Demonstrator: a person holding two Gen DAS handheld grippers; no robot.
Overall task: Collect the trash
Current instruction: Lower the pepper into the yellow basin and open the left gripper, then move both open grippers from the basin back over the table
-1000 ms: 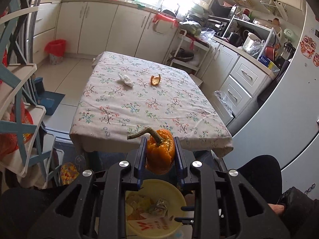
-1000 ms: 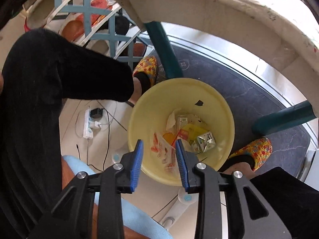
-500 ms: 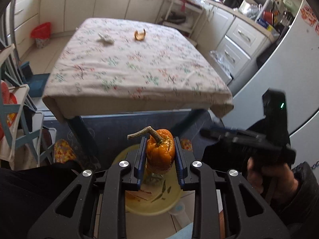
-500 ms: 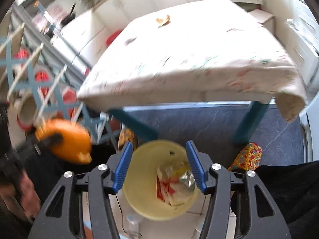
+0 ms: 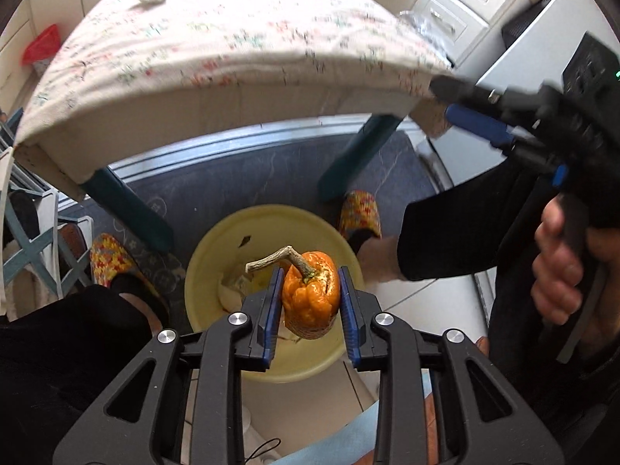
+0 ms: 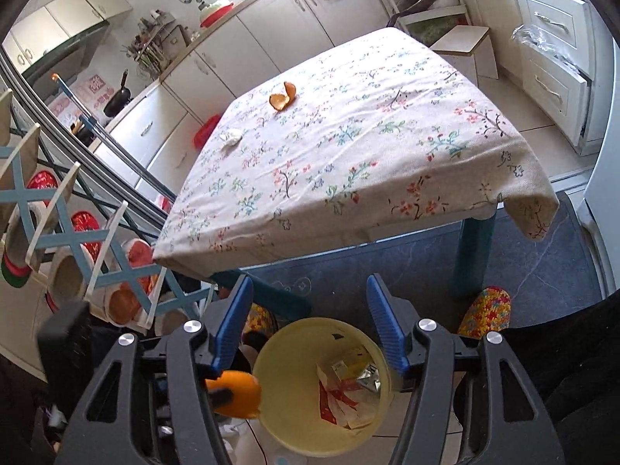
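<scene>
A wrinkled orange pepper (image 5: 310, 298) with a dry stem is clamped in my left gripper (image 5: 310, 273), which hangs just above the yellow bin (image 5: 271, 224) on the floor. The bin (image 6: 271, 348) holds wrappers and cartons. The pepper (image 6: 236, 393) also shows at the bottom left of the right wrist view. My right gripper (image 6: 309, 285) is above the bin, facing the table; its jaws are opening with nothing between them. An orange peel (image 6: 283, 97) and a white crumpled tissue (image 6: 231, 137) lie on the far part of the floral tablecloth (image 6: 348, 155).
The table stands on teal legs (image 5: 356, 162) over a dark mat. A person's feet in colourful slippers (image 5: 362, 213) flank the bin. A blue-and-white rack (image 6: 77, 240) is at left. Cabinets, a stool (image 6: 465, 42) and a red bin (image 6: 205, 131) stand beyond the table.
My left gripper has come down with the pepper from table height to over the yellow bin. My right gripper has lifted off the bin, swung up towards the table, and its jaws have widened.
</scene>
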